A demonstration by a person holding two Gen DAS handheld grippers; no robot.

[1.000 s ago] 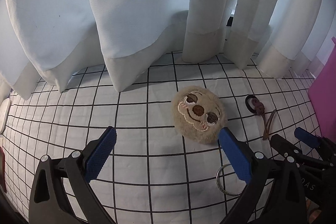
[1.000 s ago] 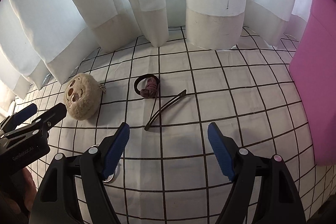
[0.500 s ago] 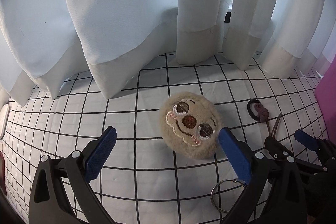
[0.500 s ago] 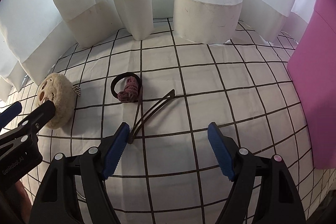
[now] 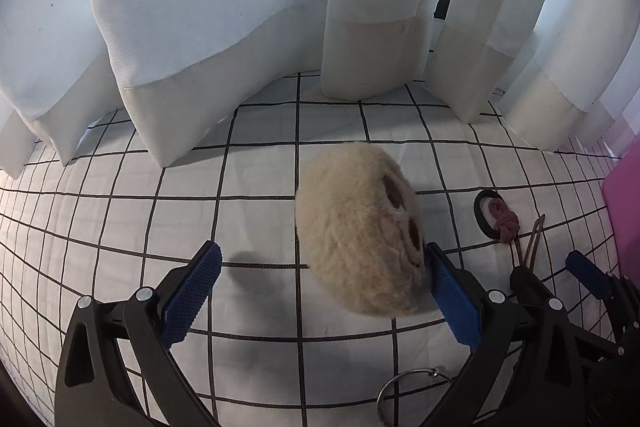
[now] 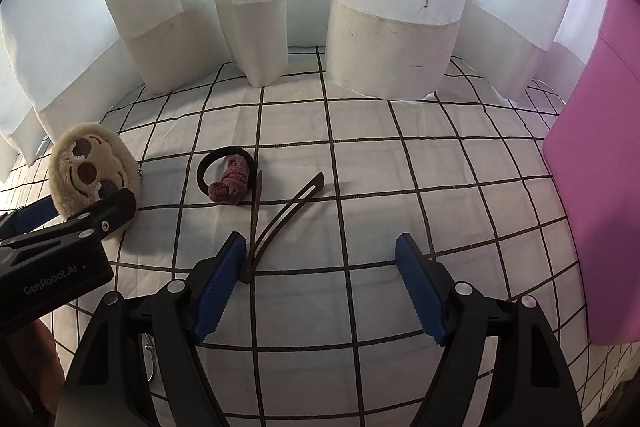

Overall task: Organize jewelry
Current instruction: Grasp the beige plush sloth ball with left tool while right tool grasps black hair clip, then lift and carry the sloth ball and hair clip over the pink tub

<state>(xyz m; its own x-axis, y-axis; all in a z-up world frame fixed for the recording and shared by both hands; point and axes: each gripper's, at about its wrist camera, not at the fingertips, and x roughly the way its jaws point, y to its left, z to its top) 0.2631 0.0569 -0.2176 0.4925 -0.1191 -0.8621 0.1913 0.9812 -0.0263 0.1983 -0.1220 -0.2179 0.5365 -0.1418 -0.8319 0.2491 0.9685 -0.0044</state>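
A beige plush sloth-face keychain (image 5: pixel 356 239) stands tipped on its edge on the checked cloth. It sits between the fingers of my left gripper (image 5: pixel 324 291), which is open; the right blue pad touches the plush's face side and the left pad stands well apart. Its metal key ring (image 5: pixel 408 395) lies under the right finger. My right gripper (image 6: pixel 320 287) is open over the cloth, its left pad beside the near end of a dark brown hair clip (image 6: pixel 280 223). A black hair tie with a mauve knot (image 6: pixel 228 179) lies just beyond the clip.
White curtains (image 6: pixel 388 27) hang down to the cloth along the far side. A pink container (image 6: pixel 592 187) stands at the right edge. The plush (image 6: pixel 92 171) and a finger (image 6: pixel 108 207) of the left gripper fill the right wrist view's left side. Bare checked cloth (image 5: pixel 120 227) lies to the left.
My left gripper has moved forward and down onto the plush, which has tipped from lying face up onto its edge against the right pad. The right gripper has closed in on the hair clip.
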